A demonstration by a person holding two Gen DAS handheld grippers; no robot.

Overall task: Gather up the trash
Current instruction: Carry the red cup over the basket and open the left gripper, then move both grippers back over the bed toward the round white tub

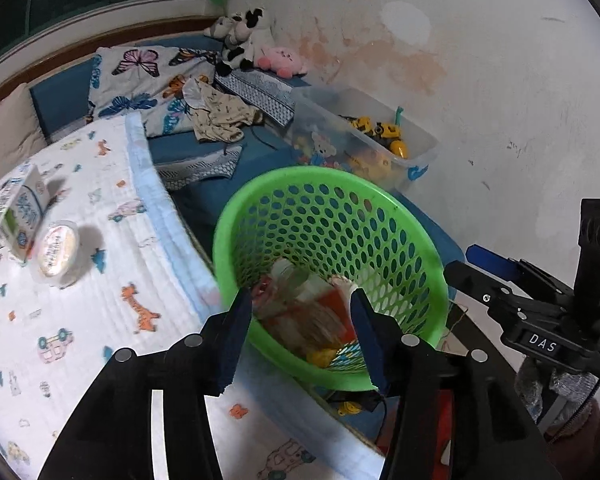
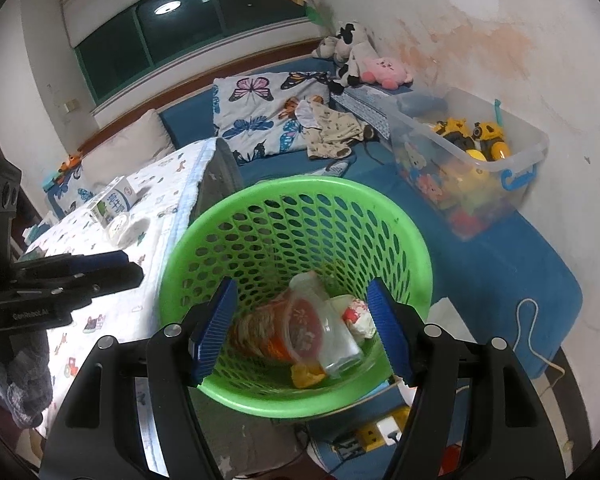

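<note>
A green perforated basket stands beside the bed and holds wrappers, a clear bottle and an orange pack. My left gripper is open and empty just above the basket's near rim. My right gripper is open and empty over the basket's mouth. A milk carton and a round lidded cup lie on the patterned blanket to the left. The right gripper shows in the left wrist view; the left gripper shows in the right wrist view.
A clear plastic bin of toys sits on the blue mattress by the stained wall. A butterfly pillow, crumpled clothes and plush toys lie at the back. A power strip and cables lie on the floor below the basket.
</note>
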